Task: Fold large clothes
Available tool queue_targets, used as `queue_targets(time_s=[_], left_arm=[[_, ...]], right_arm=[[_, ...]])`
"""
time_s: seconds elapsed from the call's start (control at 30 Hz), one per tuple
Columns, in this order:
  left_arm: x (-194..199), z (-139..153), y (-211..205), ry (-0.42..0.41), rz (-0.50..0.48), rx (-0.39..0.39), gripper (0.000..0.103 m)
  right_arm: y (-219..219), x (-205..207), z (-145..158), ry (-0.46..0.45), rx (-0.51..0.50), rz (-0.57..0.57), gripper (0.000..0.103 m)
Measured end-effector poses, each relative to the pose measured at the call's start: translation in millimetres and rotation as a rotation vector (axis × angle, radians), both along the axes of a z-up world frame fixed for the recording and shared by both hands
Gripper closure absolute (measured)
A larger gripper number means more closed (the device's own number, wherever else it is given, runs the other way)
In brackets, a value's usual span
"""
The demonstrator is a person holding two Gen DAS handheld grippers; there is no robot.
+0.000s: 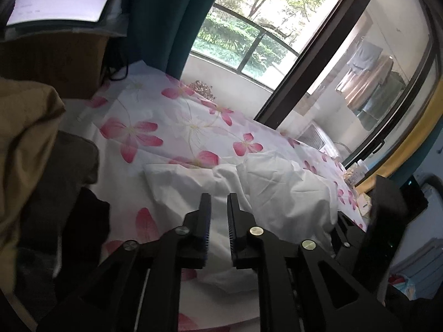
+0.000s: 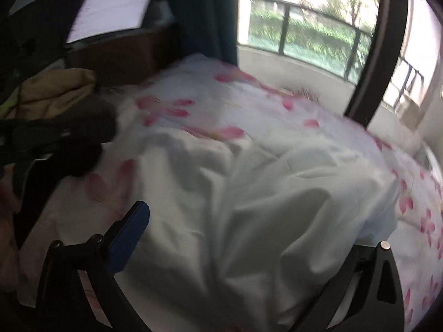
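Both wrist views look steeply down, close over the flowered bedsheet (image 1: 155,127), sharing the window (image 2: 304,27) beyond.

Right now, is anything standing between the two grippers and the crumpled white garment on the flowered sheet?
Nothing visible. The crumpled white garment lies directly ahead of the left gripper and spreads under the wide-open right gripper. The dark clothes pile sits aside.

left gripper (image 1: 218,207): black arms, shaped like a fork, at the bottom middle of the frame
left pads (image 1: 205,221): dark blue, with small ridges
left screws (image 1: 256,231): round and shiny, some silver, some gold
right gripper (image 2: 257,229): black arms at both bottom corners
right pad (image 2: 130,238): flat, blue
right screw (image 2: 384,245): round, silver
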State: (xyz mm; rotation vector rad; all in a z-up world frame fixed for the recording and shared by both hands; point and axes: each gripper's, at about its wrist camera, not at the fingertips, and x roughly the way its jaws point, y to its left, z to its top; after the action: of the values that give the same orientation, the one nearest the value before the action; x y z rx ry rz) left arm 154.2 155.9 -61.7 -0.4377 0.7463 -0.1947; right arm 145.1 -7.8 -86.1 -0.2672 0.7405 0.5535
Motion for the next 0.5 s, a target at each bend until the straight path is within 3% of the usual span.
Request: queue_targets(time_s=[0.1,0.33,0.4,0.5], left_arm=[[-5.1,4.1,7.6,-0.009,0.004,-0.002,0.090],[-22.1,19.2,24.5,-0.025,0.047,0.027,0.090],[-27.1,25.0,27.4,-0.032,0.055,0.041,0.090],[-30.1,31.8,26.3,-0.030,0.048,0.082,0.090]], right_arm=[[7.1,-12.9,4.1,-0.032,0.022,0.030,0.002],[34.1,-33.1,-7.4,0.021,0.081,0.234,0.001],[47.2,-35.9,-20.6,0.065,0.033,0.303,0.001],[53.1,-50.5,-26.4,0.054,-0.010,0.360,0.001]])
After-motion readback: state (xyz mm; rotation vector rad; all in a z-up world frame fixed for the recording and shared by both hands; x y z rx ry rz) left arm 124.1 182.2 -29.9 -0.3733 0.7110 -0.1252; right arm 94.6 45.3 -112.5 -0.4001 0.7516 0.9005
